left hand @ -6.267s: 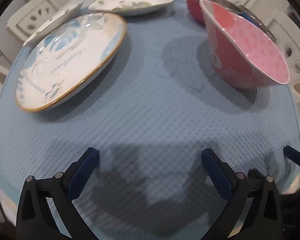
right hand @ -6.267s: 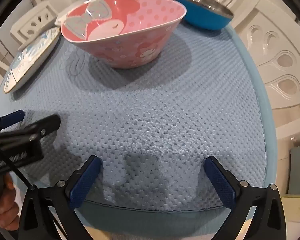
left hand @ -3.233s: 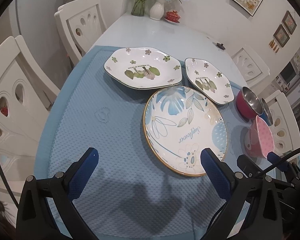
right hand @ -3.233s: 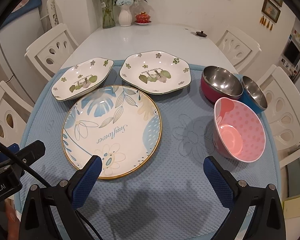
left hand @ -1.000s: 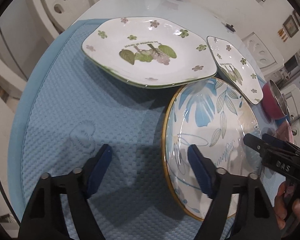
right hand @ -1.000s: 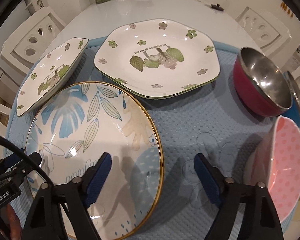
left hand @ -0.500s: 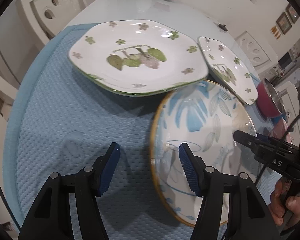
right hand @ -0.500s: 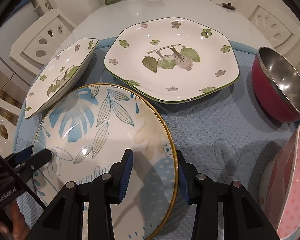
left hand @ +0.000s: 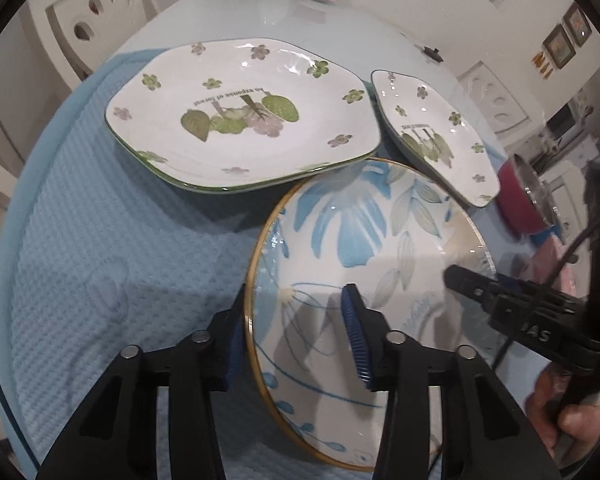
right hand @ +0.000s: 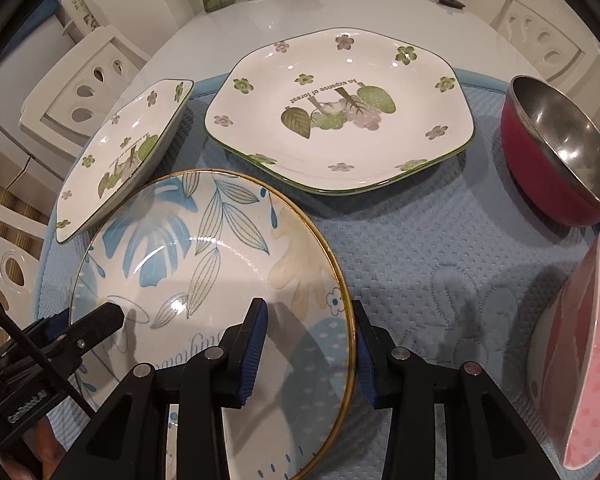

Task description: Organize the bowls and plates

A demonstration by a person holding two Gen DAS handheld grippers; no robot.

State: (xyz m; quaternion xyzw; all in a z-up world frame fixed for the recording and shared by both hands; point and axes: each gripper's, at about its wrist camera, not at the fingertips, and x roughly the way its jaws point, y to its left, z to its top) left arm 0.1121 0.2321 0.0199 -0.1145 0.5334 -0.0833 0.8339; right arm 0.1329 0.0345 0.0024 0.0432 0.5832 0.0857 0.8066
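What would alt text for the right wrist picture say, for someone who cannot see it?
The right tongs clamp the rim of a round blue-flowered plate, while the left tongs reach onto its other side. Behind it on the blue mat sit two green-leaf plates, with a red metal bowl and a pink bowl to the right.

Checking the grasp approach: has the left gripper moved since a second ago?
Yes. The left gripper has shifted right toward the round blue-leaf plate; its fingers, just closing, now straddle the gold rim.
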